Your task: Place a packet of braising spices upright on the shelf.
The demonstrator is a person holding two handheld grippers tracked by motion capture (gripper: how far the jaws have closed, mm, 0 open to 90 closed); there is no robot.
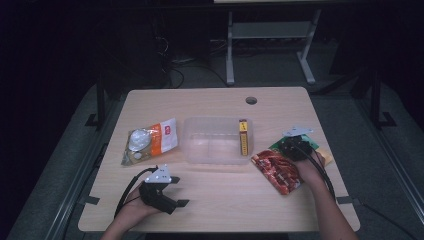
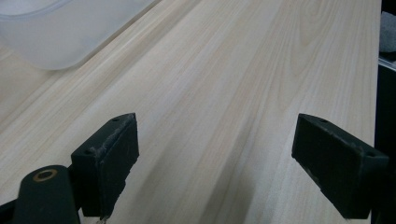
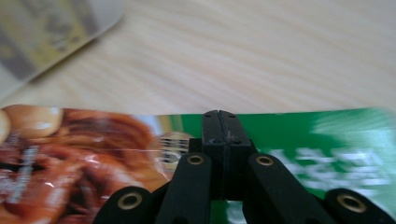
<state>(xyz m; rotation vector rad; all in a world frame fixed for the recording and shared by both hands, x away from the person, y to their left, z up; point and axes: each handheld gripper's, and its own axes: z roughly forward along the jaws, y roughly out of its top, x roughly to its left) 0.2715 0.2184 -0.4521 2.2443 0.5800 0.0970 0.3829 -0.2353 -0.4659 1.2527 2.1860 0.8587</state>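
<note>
on the bench point(image 1: 215, 200) a clear tub point(image 1: 216, 140) sat mid-table with snack packets around it, and the work looked like loading packets into it. the right gripper point(image 3: 219, 122), jaws fully closed and holding nothing, hovered over the green packet point(image 3: 327, 140) beside the red one point(image 1: 276, 171); it would need to open to grasp. the left gripper point(image 2: 217, 154) rested wide open and empty over bare wood near the front-left.
</note>
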